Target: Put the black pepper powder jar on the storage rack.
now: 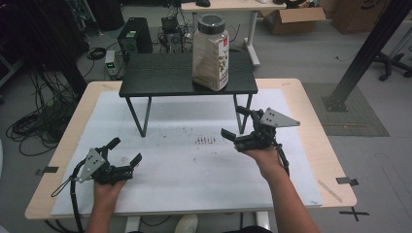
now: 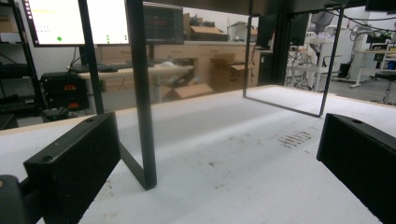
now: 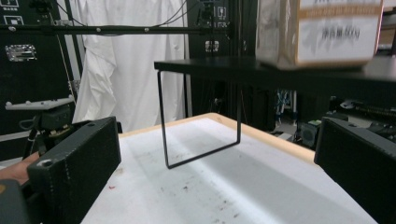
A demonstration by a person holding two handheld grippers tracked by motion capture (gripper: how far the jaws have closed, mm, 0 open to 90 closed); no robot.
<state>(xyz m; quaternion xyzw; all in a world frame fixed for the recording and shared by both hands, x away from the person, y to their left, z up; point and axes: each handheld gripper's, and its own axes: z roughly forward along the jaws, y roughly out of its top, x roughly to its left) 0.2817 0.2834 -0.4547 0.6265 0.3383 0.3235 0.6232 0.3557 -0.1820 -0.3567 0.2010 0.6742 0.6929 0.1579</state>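
Observation:
A tall clear jar (image 1: 211,52) with a black lid and a red-and-white label stands on the right part of a small black stand (image 1: 165,77) on the table. In the right gripper view the jar's base (image 3: 322,35) rests on the stand's top (image 3: 224,67), up and to the right. My left gripper (image 1: 125,150) hovers open near the front left, with nothing between its jaws; its own view (image 2: 217,158) looks under the stand past a black leg (image 2: 140,93). My right gripper (image 1: 234,122) is open and empty, beside the stand's front right leg (image 1: 240,116), below the jar.
A white mat (image 1: 194,165) covers the wooden table (image 1: 311,141), with dark specks (image 1: 205,141) at its middle. Behind the table, on the floor, are a computer tower (image 1: 135,36), cables and cardboard boxes (image 1: 291,19). A black post (image 1: 369,48) slants at the right.

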